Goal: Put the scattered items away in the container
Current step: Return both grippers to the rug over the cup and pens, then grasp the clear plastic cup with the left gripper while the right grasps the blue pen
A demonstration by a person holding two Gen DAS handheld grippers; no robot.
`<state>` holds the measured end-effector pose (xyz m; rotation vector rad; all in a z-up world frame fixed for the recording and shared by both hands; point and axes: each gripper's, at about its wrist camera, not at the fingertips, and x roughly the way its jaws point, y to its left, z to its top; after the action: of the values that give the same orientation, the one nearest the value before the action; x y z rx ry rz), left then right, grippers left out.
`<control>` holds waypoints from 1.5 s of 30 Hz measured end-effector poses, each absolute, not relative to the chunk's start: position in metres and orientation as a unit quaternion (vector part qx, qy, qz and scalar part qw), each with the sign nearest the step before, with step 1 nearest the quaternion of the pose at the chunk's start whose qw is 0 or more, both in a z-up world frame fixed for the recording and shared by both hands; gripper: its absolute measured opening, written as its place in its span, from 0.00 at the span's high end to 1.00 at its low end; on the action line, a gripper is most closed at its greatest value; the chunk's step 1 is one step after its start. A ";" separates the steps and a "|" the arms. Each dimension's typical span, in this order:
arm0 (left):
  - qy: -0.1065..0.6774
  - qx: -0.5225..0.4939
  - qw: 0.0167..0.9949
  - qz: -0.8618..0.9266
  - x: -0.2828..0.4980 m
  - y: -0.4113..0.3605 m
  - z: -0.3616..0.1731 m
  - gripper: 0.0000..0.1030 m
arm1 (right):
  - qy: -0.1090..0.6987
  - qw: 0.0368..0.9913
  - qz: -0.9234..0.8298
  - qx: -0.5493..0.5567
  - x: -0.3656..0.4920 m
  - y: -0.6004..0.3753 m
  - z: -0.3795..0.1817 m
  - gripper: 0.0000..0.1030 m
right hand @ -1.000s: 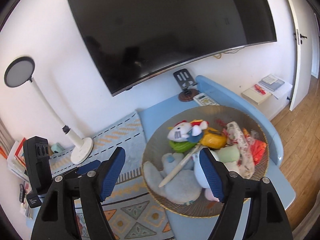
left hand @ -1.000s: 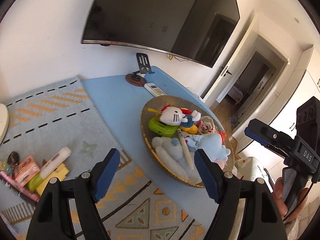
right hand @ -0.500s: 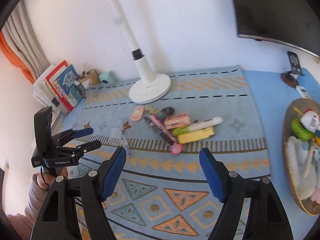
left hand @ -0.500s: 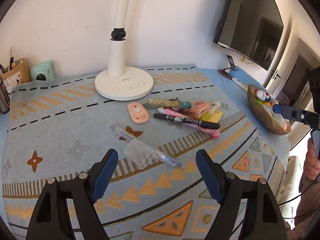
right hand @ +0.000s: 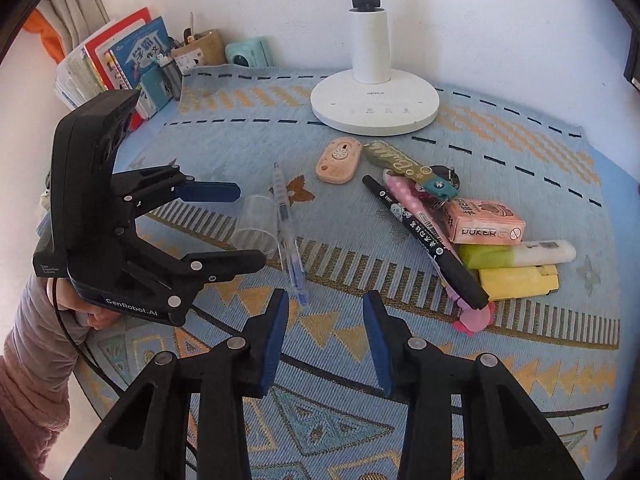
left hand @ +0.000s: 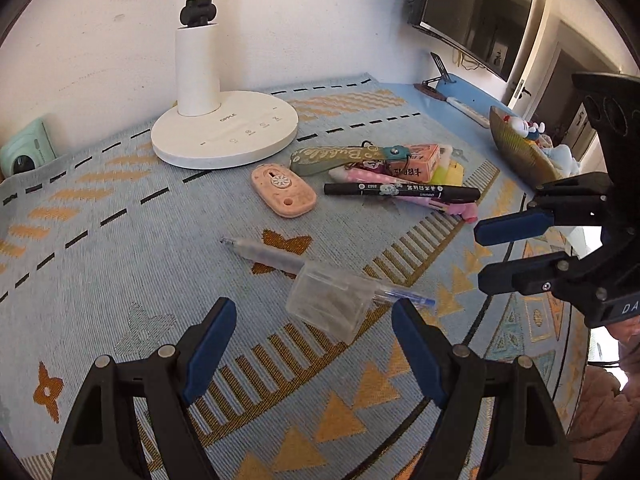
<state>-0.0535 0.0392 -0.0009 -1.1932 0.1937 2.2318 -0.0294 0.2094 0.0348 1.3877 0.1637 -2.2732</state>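
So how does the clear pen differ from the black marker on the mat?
The clear pen is see-through, thin and has a blue end; the black marker is opaque, thicker and printed with white text. The clear pen lies beside a clear plastic cup, apart from the pile; the black marker rests across a pink pen in the pile. Both lie flat on the mat, ungripped.

You are looking at "OPPLE" printed on the white lamp base (right hand: 375, 110). The pink card box (right hand: 486, 222) is showing "POKER" along its side. The green lanyard strap (left hand: 340, 156) is reading "Bubble" in script lettering. Your left gripper (right hand: 240, 224) is carrying "GenRobot.AI" on its body. The black marker (left hand: 402, 191) is bearing small print that is too fine to read.
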 end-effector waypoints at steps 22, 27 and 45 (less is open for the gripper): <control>-0.009 -0.418 0.236 0.877 -0.037 -0.016 0.013 0.71 | 0.105 0.236 -0.827 0.500 -0.079 0.157 0.002 0.47; -0.016 -0.430 0.232 0.872 -0.042 -0.014 0.006 0.71 | 0.135 0.225 -0.843 0.470 -0.071 0.149 0.000 0.58; -0.009 -0.425 0.232 0.875 -0.025 0.003 0.016 0.71 | 0.038 0.250 -0.847 0.467 -0.028 0.203 0.036 0.86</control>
<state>-0.0251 0.0025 0.0156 -1.1685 -0.0256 2.4047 -0.0281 0.2026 0.0363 1.2709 0.1038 -2.3068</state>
